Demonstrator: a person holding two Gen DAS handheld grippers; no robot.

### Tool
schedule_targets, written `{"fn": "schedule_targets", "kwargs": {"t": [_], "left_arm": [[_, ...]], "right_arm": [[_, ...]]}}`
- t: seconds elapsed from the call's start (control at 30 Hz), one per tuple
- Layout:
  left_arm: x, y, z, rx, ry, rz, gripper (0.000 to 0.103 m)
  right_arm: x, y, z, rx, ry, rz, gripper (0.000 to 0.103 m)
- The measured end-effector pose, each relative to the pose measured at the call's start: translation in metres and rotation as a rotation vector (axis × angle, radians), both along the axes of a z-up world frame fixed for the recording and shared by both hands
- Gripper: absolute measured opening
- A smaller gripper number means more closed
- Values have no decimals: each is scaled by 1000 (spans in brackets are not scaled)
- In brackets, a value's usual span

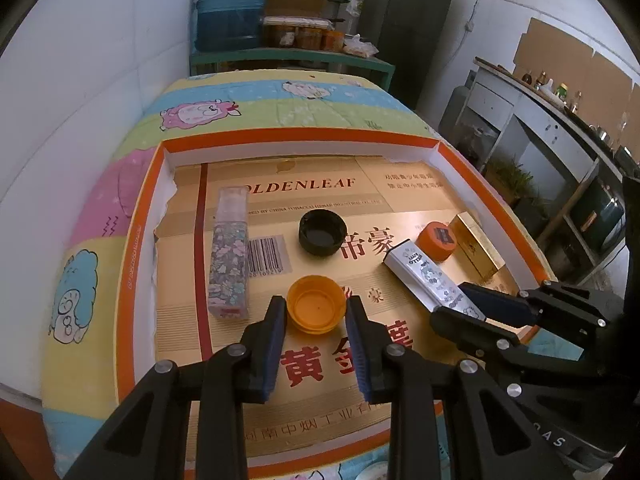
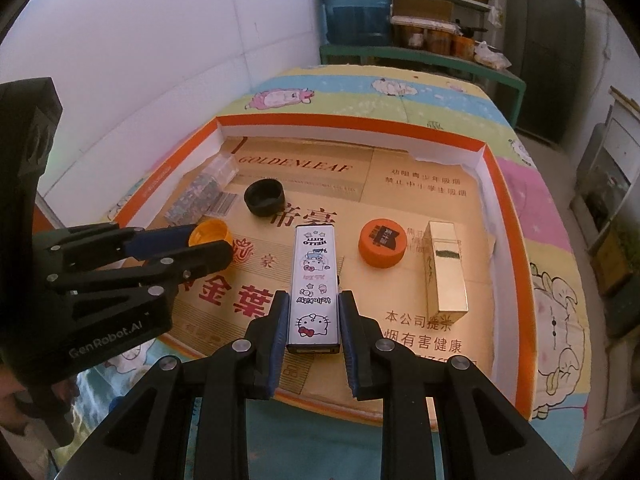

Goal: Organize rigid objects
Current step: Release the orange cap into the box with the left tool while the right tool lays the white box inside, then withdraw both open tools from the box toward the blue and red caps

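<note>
An orange-rimmed tray (image 1: 304, 135) lined with gold cardboard holds the objects. My left gripper (image 1: 316, 312) is open with its fingers on either side of a yellow-orange cap (image 1: 316, 309) that lies open side up. My right gripper (image 2: 313, 312) is open around the near end of a white Hello Kitty box (image 2: 315, 280), which also shows in the left wrist view (image 1: 430, 278). A floral box (image 1: 229, 258), a black cap (image 1: 322, 232), an orange lid (image 1: 437, 241) and a gold box (image 1: 476, 246) lie in the tray.
The tray sits on a table with a pastel cartoon cloth (image 1: 280, 100). A white wall (image 1: 80, 80) is on the left. Shelves with a blue water jug (image 1: 230, 4) stand behind. A counter (image 1: 560, 120) is at the right.
</note>
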State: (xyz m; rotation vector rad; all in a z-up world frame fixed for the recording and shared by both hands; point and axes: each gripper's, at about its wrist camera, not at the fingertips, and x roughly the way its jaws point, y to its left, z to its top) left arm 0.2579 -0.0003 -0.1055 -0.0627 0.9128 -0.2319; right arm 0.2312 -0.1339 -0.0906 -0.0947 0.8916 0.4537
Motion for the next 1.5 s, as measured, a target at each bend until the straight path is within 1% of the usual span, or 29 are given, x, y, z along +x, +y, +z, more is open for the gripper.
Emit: {"fn": "schedule_targets", "kwargs": {"t": [0.17, 0.23, 0.33, 0.4, 0.47, 0.67, 0.83, 1.17, 1.5], "left_arm": [[1, 1, 0, -1, 0, -4, 31], [0, 2, 0, -3, -1, -6, 33], [0, 3, 0, -12, 1, -5, 40], [-1, 4, 0, -17, 0, -1, 48], [-2, 4, 1, -19, 0, 0, 50], [-8, 2, 8, -25, -25, -7, 50], [-14, 3, 17, -33, -41, -4, 50], [-40, 5, 43, -41, -95, 0, 50], [-66, 8, 63, -19, -147, 21, 50]], "right_arm": [[0, 0, 0, -1, -2, 2, 26], [0, 0, -1, -5, -4, 2, 26], [0, 1, -1, -14, -14, -1, 26], [-1, 1, 0, -13, -17, -1, 26], [-1, 1, 0, -16, -19, -3, 27], [-6, -2, 4, -17, -24, -10, 31], [-13, -7, 10, -11, -31, -22, 31], [-35, -13, 28, -1, -58, -34, 31], [-57, -16, 43, 4, -84, -38, 31]]}}
